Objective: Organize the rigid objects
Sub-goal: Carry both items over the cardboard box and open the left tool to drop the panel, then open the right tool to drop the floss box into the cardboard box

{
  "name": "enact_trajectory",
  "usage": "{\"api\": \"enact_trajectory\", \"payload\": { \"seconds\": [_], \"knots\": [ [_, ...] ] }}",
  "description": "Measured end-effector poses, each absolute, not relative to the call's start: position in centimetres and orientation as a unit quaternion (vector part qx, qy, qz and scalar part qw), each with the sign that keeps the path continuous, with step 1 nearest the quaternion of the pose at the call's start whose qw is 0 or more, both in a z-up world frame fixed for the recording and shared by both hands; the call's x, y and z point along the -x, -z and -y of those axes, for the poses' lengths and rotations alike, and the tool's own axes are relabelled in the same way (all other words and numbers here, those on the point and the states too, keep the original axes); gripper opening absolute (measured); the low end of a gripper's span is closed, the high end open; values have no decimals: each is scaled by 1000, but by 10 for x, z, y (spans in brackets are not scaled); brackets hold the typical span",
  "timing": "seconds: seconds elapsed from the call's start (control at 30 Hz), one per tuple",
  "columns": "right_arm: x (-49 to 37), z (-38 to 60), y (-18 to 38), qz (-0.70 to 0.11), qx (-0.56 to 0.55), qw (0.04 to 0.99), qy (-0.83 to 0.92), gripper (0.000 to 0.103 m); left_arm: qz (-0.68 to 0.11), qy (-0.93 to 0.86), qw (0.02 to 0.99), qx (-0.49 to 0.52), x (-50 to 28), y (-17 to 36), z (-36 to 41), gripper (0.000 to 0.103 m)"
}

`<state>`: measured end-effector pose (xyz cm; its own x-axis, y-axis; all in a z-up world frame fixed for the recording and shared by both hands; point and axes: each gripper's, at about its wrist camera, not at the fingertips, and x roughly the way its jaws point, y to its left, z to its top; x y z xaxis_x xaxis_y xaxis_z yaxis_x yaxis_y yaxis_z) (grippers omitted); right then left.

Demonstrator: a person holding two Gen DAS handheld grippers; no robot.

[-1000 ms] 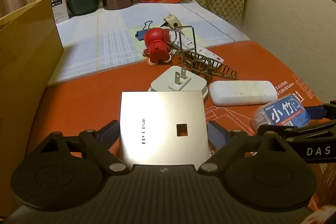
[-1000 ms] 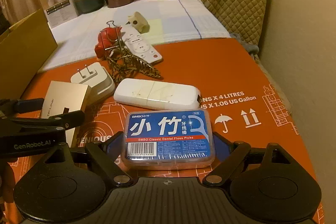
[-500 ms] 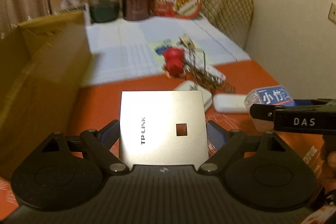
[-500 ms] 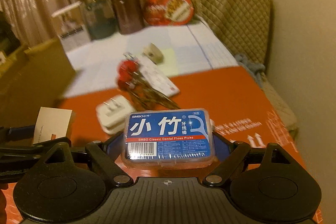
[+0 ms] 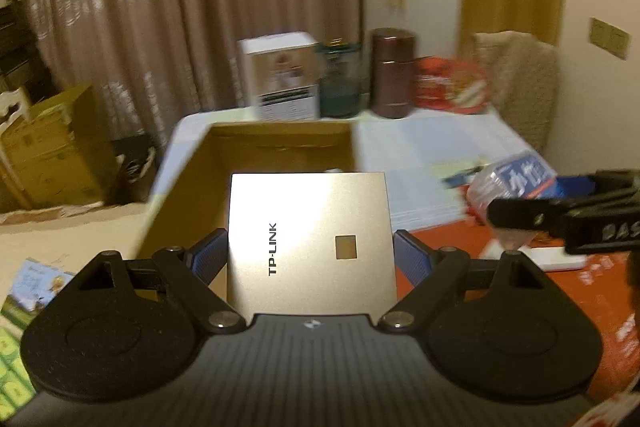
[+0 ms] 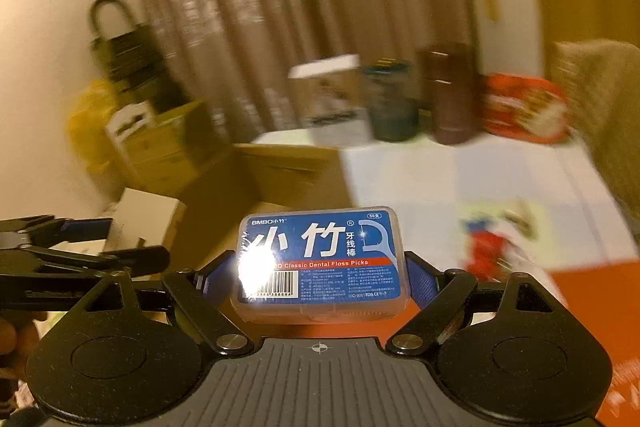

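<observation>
My left gripper (image 5: 310, 255) is shut on a gold TP-LINK wall panel (image 5: 308, 243) and holds it in the air in front of an open cardboard box (image 5: 276, 143). My right gripper (image 6: 320, 275) is shut on a blue-labelled clear box of dental floss picks (image 6: 320, 261), also lifted. The floss box (image 5: 512, 181) and the right gripper show at the right of the left wrist view. The left gripper (image 6: 80, 259) with the panel's pale back (image 6: 144, 219) shows at the left of the right wrist view. The cardboard box (image 6: 280, 167) lies ahead there too.
At the back of the table stand a white carton (image 5: 286, 75), a green glass jar (image 5: 340, 83), a brown canister (image 5: 392, 73) and a red food tray (image 5: 452, 85). A red toy (image 6: 488, 247) and a white case (image 5: 556, 261) lie on the orange sheet (image 5: 600, 287).
Both grippers rose off the orange sheet with their objects and swung left toward the cardboard box. The view is blurred from the motion.
</observation>
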<state>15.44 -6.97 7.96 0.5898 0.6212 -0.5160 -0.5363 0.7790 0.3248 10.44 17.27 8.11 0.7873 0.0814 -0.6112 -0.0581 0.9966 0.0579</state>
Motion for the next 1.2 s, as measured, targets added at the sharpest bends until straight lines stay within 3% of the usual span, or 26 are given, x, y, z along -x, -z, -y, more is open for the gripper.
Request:
{"api": "enact_trajectory", "payload": {
  "seconds": [0.4, 1.2],
  "knots": [
    [-180, -56, -51, -320, 37, 851, -414, 83, -357, -53, 932, -13, -112, -45, -254, 85],
    [-182, -67, -37, -329, 47, 845, -418, 83, -328, -74, 942, 15, -98, -48, -278, 86]
  ]
}}
